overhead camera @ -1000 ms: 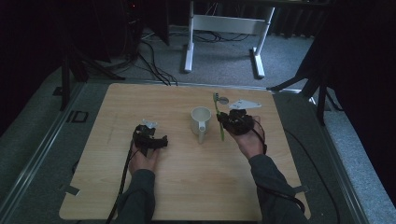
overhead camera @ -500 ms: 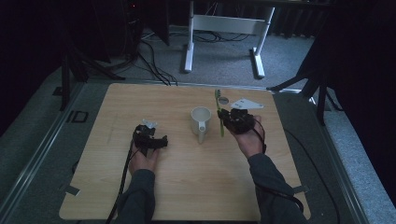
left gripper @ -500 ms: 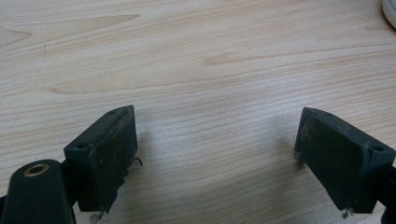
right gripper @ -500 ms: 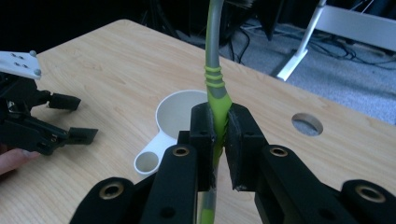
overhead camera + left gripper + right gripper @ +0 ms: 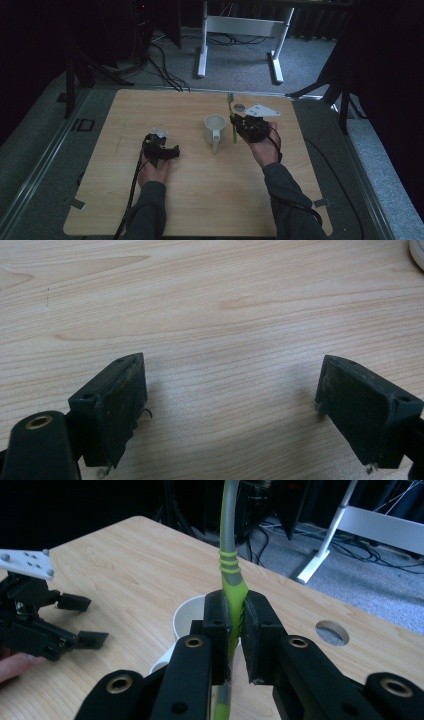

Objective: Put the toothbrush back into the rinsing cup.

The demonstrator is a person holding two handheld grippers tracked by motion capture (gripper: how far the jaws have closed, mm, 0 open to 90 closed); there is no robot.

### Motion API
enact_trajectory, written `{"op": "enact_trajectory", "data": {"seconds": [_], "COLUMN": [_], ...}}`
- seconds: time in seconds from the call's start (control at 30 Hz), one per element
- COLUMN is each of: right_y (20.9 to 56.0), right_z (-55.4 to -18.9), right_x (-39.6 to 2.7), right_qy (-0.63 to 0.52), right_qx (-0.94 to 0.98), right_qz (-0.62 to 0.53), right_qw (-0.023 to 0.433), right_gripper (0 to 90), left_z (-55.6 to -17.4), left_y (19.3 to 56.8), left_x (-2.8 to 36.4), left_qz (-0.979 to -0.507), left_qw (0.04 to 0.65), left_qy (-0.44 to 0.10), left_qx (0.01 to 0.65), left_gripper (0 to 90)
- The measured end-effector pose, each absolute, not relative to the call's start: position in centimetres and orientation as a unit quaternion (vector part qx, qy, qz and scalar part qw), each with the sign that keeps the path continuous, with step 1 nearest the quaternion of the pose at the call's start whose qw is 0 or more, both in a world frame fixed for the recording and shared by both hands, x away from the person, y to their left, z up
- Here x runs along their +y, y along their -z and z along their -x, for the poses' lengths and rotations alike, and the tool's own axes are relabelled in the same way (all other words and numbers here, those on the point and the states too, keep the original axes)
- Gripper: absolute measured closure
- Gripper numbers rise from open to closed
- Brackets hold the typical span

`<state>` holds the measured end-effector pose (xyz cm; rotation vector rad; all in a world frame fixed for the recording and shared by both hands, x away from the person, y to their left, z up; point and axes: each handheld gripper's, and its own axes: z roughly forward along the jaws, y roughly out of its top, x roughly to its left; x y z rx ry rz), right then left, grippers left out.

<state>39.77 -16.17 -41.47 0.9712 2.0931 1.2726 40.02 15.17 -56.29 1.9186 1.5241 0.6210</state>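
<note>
Toothbrush (image 5: 231, 587), green and grey, stands clamped between my right gripper's (image 5: 235, 625) jaws, just right of the white mug (image 5: 215, 129) at mid-surface (image 5: 200, 200). Well left of the mug, my left gripper (image 5: 230, 405) rests with jaws spread wide over bare wood.

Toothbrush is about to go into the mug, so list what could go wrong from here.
1. The right gripper pinches the toothbrush on its slim handle, so it could pivot or slip between the fingers.
2. The mug stands free on the table; a bump could tip or shove it, since the left gripper is open and away from it.
</note>
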Motion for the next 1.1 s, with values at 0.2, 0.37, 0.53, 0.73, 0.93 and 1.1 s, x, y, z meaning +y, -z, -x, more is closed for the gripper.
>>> {"op": "enact_trajectory", "data": {"seconds": [0.2,0.37,0.53,0.73,0.93,1.1], "right_y": [41.40,41.48,41.45,41.41,41.40,41.41], "right_z": [-39.71,-39.56,-39.53,-39.56,-39.48,-39.38], "right_x": [-16.00,-15.94,-15.78,-15.75,-15.75,-15.65], "right_qy": [-0.483,-0.496,-0.504,-0.518,-0.528,-0.535], "right_qx": [0.761,0.753,0.748,0.740,0.734,0.729], "right_qz": [-0.352,-0.347,-0.343,-0.342,-0.337,-0.333], "right_qw": [0.253,0.258,0.262,0.262,0.263,0.266], "right_gripper": [81.7,81.7,81.8,81.8,81.8,81.8], "left_z": [-40.02,-40.02,-40.02,-40.02,-40.02,-40.02], "left_y": [56.28,56.29,56.29,56.29,56.29,56.29], "left_x": [15.18,15.17,15.17,15.17,15.17,15.17], "left_qz": [-0.724,-0.724,-0.724,-0.724,-0.724,-0.724], "left_qw": [0.302,0.302,0.302,0.302,0.302,0.302], "left_qy": [-0.235,-0.234,-0.234,-0.234,-0.234,-0.234], "left_qx": [0.574,0.575,0.575,0.575,0.575,0.575], "left_gripper": [13.5,13.5,13.5,13.5,13.5,13.5]}}
